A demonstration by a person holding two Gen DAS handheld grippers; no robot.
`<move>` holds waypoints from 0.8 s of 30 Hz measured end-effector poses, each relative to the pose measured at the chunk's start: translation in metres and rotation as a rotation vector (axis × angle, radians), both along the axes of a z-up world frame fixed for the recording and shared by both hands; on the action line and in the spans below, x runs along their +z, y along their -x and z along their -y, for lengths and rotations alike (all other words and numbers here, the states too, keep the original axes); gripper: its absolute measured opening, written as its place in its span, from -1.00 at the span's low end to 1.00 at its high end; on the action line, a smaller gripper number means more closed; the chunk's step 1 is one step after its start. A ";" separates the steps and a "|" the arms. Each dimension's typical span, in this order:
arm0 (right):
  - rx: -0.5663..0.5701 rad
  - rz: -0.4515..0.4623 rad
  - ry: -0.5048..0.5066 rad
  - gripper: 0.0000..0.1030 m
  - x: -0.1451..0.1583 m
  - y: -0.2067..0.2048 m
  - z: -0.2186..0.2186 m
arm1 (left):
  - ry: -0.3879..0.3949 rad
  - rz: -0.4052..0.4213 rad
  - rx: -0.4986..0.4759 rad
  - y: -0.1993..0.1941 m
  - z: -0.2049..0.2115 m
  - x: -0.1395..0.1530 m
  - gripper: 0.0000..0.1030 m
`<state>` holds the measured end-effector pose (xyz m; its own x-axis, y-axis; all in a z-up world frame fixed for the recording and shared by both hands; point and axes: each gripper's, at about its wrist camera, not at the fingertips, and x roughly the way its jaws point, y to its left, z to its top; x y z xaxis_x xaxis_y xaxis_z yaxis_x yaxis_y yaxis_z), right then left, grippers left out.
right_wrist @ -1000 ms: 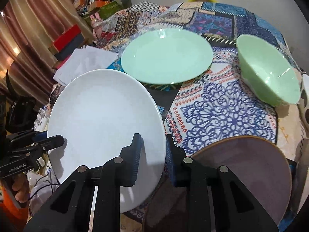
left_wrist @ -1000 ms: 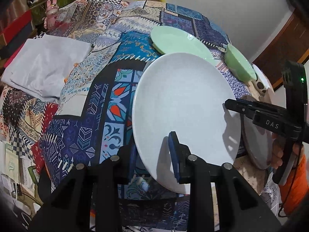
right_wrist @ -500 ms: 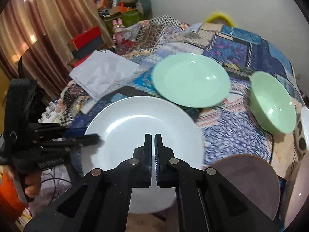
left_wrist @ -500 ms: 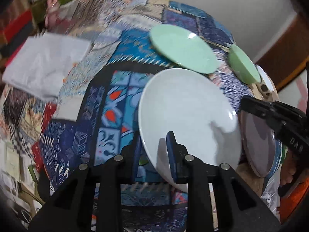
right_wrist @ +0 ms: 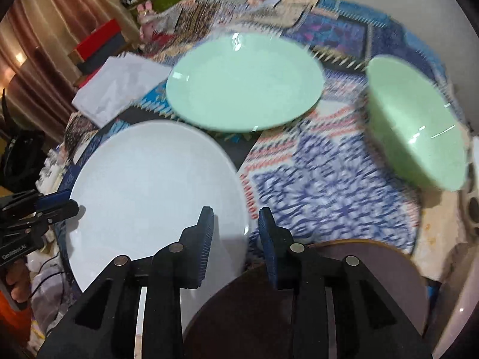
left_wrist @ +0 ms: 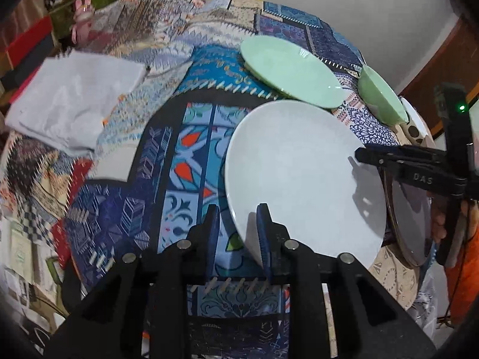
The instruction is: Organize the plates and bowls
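The patchwork-covered tabletop (right_wrist: 329, 179) carries the white plate (left_wrist: 299, 173) near its front edge, just in front of the green plate (right_wrist: 245, 80). A moment ago the right gripper (right_wrist: 236, 224) was pinched shut above the white plate; now its fingers are opening astride that plate's right rim. The left gripper (left_wrist: 239, 227) holds narrow over the near rim, contact unclear. A two-sided lift seems next.
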<state>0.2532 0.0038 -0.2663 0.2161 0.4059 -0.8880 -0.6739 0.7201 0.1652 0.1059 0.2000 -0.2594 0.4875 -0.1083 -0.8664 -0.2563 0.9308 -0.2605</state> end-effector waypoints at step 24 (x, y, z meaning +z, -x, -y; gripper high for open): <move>0.056 -0.074 -0.052 -0.54 -0.009 0.024 -0.016 | 0.070 -0.042 0.007 0.021 -0.012 -0.012 -0.42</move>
